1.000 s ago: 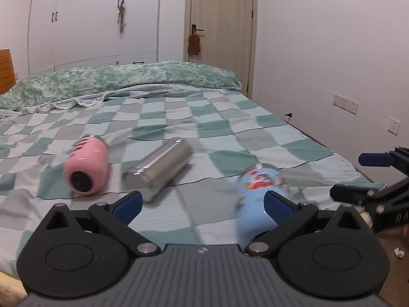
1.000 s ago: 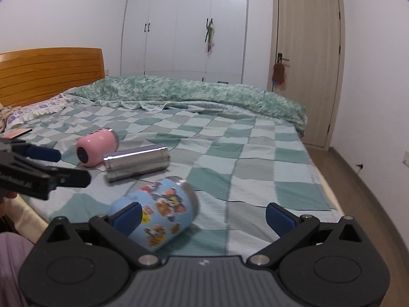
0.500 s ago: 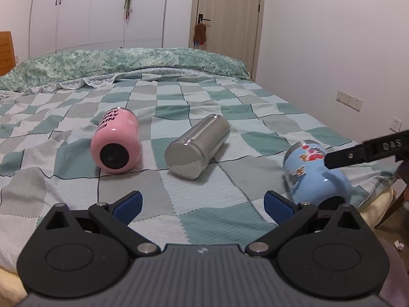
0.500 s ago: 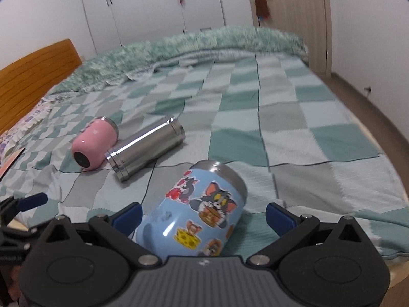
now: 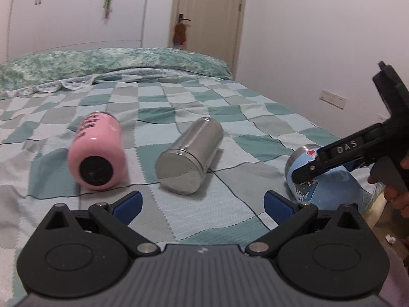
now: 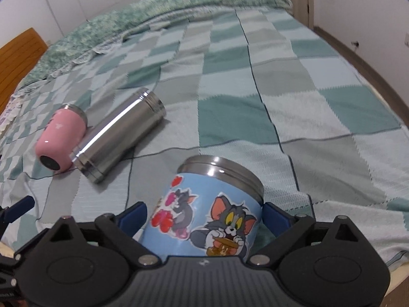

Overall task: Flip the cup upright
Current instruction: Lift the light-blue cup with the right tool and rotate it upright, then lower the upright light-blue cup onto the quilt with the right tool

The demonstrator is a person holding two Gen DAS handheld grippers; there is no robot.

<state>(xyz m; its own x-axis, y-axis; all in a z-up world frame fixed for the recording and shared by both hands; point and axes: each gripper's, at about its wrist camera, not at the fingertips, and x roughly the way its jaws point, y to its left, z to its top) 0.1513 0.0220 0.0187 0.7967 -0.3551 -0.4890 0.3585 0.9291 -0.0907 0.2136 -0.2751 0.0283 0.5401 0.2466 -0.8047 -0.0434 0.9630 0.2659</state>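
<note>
A light blue cup with cartoon stickers [image 6: 214, 215] lies on its side near the bed's front edge, its steel rim pointing away from me. My right gripper [image 6: 204, 213] is open with the cup's body between its blue pads, which stand close beside it. In the left wrist view the same cup [image 5: 324, 186] lies at the right with the right gripper's black finger [image 5: 329, 161] across it. My left gripper [image 5: 203, 202] is open and empty, hovering over the bed in front of the other cups.
A pink cup [image 5: 98, 151] and a steel cup [image 5: 190, 153] lie on their sides on the checked green bedspread [image 5: 230, 117]. A wooden headboard [image 6: 18, 61] is at the left. The bed's edge and floor lie to the right [image 5: 383, 220].
My right gripper has moved forward and down so the blue cup now sits between its pads. My left gripper has moved closer to the pink and steel cups.
</note>
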